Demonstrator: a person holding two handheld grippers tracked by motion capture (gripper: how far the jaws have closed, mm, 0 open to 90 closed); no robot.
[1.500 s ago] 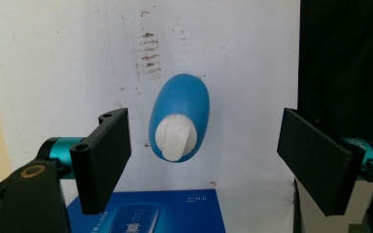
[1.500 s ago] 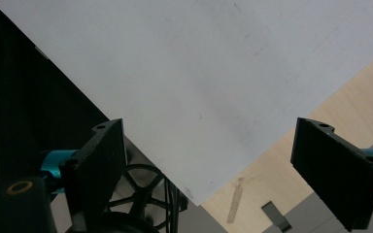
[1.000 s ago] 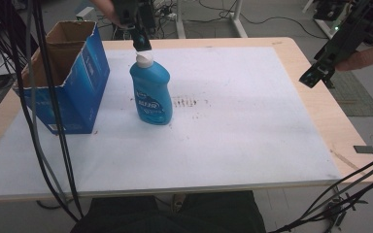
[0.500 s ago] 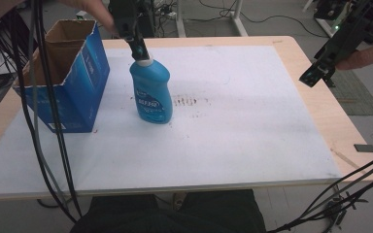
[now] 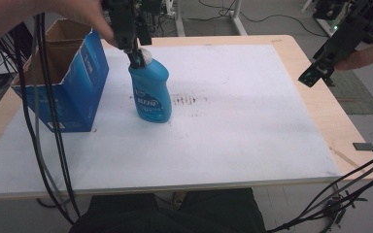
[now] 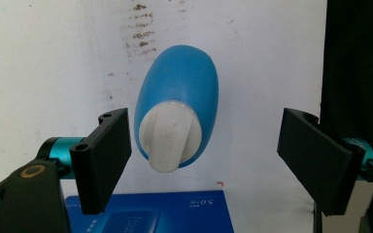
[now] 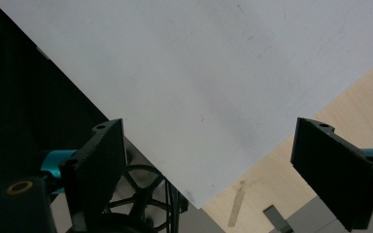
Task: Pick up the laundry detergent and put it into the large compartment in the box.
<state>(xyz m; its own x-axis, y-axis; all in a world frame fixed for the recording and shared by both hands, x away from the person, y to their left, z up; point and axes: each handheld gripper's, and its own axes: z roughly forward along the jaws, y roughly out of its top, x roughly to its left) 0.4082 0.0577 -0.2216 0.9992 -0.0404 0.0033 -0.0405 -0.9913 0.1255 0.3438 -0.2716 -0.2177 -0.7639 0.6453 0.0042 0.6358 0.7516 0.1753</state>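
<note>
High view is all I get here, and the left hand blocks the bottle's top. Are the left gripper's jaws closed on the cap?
Observer: No. The left gripper is open, its jaws wide on either side of the white cap, not touching.
Operator: Is the bottle upright?
Observer: Yes, the blue bottle stands upright on the white mat.
Operator: And the right gripper?
Observer: The right gripper is open, with nothing between its jaws.
</note>
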